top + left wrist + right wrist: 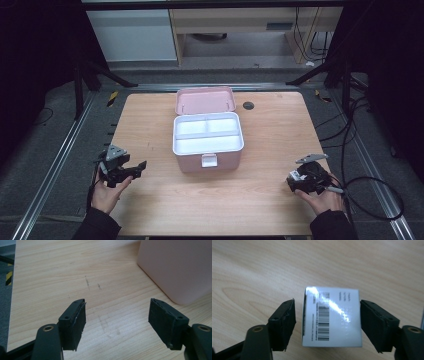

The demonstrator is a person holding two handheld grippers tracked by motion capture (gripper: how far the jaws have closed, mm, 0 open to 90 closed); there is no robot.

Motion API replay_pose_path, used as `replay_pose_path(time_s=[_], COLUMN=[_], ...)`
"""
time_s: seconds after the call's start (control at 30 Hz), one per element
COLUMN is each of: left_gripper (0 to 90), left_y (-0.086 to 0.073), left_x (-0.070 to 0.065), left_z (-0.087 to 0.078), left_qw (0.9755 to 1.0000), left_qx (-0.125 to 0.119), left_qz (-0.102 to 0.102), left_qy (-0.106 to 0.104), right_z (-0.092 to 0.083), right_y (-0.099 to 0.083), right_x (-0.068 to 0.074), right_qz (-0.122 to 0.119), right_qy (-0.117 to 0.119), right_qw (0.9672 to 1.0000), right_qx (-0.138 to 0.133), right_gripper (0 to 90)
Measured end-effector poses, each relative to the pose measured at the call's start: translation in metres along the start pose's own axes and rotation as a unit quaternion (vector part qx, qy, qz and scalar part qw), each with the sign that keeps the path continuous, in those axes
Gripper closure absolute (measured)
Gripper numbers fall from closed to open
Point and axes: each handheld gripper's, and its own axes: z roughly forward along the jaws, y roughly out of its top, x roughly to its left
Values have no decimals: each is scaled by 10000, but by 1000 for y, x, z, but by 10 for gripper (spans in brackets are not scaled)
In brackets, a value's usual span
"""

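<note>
A small white carton [337, 320] with a barcode on its top face lies on the wooden table between the jaws of my right gripper [327, 312]. A gap shows between the left pad and the carton, while the right pad stands at its edge, so the gripper is open around it. In the high view the right gripper [294, 182] sits near the table's front right, held by a hand. My left gripper [140, 168] rests at the front left, open, with bare wood between its jaws [117, 315]. A pink case [207, 135] stands open at the table's middle.
The pink case holds a white divided tray [186, 145], and its lid [205, 100] leans back. Its side wall [175, 267] rises to the right of the left gripper. A dark round grommet [248, 105] sits at the back of the table. Cables [370, 185] trail off the right edge.
</note>
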Motion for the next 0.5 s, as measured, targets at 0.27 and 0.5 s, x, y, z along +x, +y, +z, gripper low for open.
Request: replay_pose_path(time_s=[0.27,0.5], left_gripper=[298,329], left_y=[23,53], left_x=[-8,-26], left_z=[-8,-6], left_qw=[9996,9982], left_qx=[-206,-517], left_qz=[-16,163], left_qy=[-168,-263], right_z=[-24,-34], right_y=[26,68], right_x=[0,14], right_qz=[-27,-196], right_qy=[9,490], right_qw=[9963,9874], right_qx=[-854,-1492], right_gripper=[287,314])
